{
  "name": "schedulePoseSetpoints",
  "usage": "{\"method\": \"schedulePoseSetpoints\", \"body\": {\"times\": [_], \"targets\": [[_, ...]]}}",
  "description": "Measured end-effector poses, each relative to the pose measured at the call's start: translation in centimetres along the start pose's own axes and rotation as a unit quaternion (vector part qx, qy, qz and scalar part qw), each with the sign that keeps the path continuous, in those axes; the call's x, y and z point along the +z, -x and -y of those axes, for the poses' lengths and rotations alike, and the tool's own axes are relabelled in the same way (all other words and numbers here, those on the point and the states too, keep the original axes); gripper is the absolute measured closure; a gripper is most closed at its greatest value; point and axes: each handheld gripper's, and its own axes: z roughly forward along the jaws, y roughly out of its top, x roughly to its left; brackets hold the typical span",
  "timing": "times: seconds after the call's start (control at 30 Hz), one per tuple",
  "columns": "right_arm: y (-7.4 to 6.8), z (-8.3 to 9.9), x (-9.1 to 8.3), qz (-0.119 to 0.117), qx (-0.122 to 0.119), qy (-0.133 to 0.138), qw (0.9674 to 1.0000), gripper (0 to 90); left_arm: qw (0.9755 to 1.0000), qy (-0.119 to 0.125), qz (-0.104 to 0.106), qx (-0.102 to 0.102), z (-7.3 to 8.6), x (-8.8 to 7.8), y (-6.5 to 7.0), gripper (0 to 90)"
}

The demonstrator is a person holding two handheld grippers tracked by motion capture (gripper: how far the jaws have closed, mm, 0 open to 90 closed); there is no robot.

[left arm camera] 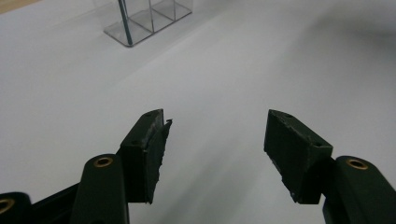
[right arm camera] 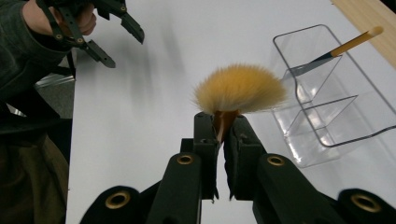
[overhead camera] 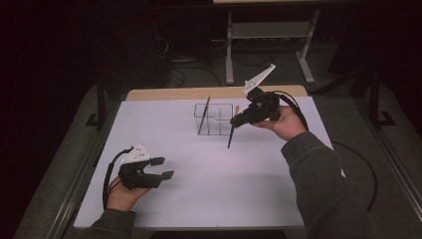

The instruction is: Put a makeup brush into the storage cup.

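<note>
A: R gripper status?
B: Clamped on brush, held just beside clear organizer; handle hangs down, tip probably off table.
A: L gripper?
B: Jaws spread, nothing between, well apart from organizer.

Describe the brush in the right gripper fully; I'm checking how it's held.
The brush has a fluffy, rounded head of orange-tan bristles and a thin dark handle. The right gripper is shut on it just below the bristles. In the high view the handle hangs down at a slant above the white table, beside the clear organizer; whether its tip touches the table is unclear.
</note>
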Motion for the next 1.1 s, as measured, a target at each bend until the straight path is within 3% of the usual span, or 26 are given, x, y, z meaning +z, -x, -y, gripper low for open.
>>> {"method": "schedulePoseSetpoints", "body": {"times": [0.23, 0.37, 0.93, 1.1], "targets": [[0.5, -1.2, -0.4, 0.008, 0.011, -0.014, 0.9998, 82.9, 1.0, 0.002, -0.004, 0.001, 0.1, -0.1, 0.0, 35.2], [0.9, -1.7, -0.6, 0.013, 0.002, -0.014, 0.9998, 82.9, 1.0, 0.0, -0.004, -0.001, 0.1, -0.1, 0.0, 34.6], [2.2, -3.7, -1.5, 0.03, 0.007, -0.015, 0.9994, 82.9, 1.0, -0.002, -0.005, 0.003, 0.1, -0.2, -0.1, 33.2], [2.8, -4.5, -1.4, 0.037, 0.006, -0.017, 0.9992, 82.9, 0.9999, -0.009, -0.006, 0.013, 0.0, 0.0, 0.1, 32.7]]}}
